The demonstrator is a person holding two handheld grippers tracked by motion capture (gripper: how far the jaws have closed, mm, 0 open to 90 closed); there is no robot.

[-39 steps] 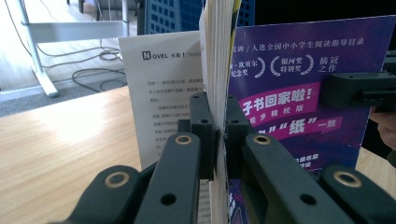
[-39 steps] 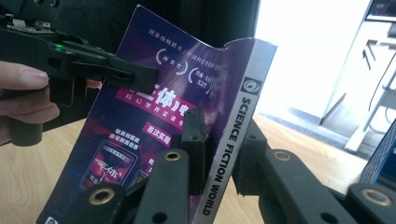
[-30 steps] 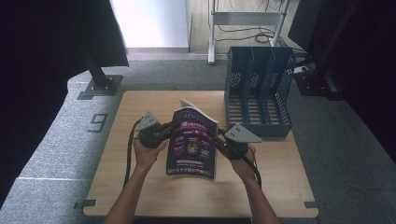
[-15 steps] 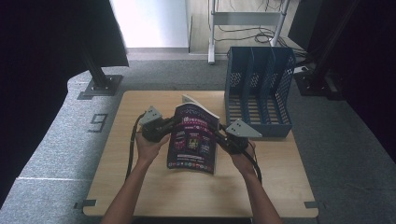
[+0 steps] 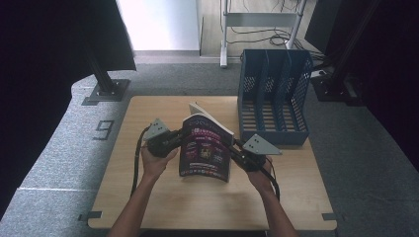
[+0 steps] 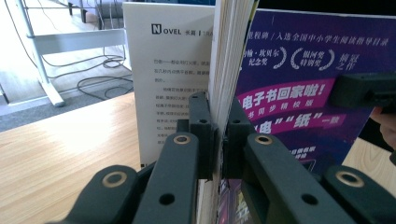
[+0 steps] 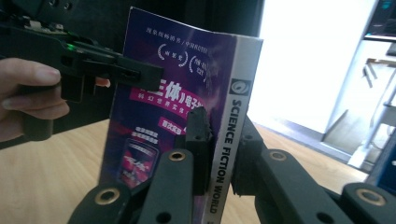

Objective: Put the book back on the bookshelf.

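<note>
A magazine (image 5: pixel 205 148) with a purple cover is held upright over the middle of the wooden table (image 5: pixel 148 197). My left gripper (image 5: pixel 179 138) is shut on its open page edge, seen close up in the left gripper view (image 6: pixel 218 135) between a white text page (image 6: pixel 173 70) and the purple cover (image 6: pixel 299 93). My right gripper (image 5: pixel 233 146) is shut on the spine (image 7: pixel 231 135), which reads SCIENCE FICTION WORLD. In the right gripper view, the left gripper (image 7: pixel 93 70) and the hand (image 7: pixel 28 102) holding it show across the cover.
A blue slotted file rack (image 5: pixel 274 94) stands at the table's back right, just behind the right gripper. Black stand legs (image 5: pixel 106 84) and a white metal frame (image 5: pixel 257 19) are on the floor beyond the table.
The magazine has risen a little and stands more upright between the two grippers. Both grippers keep their hold and have shifted only slightly.
</note>
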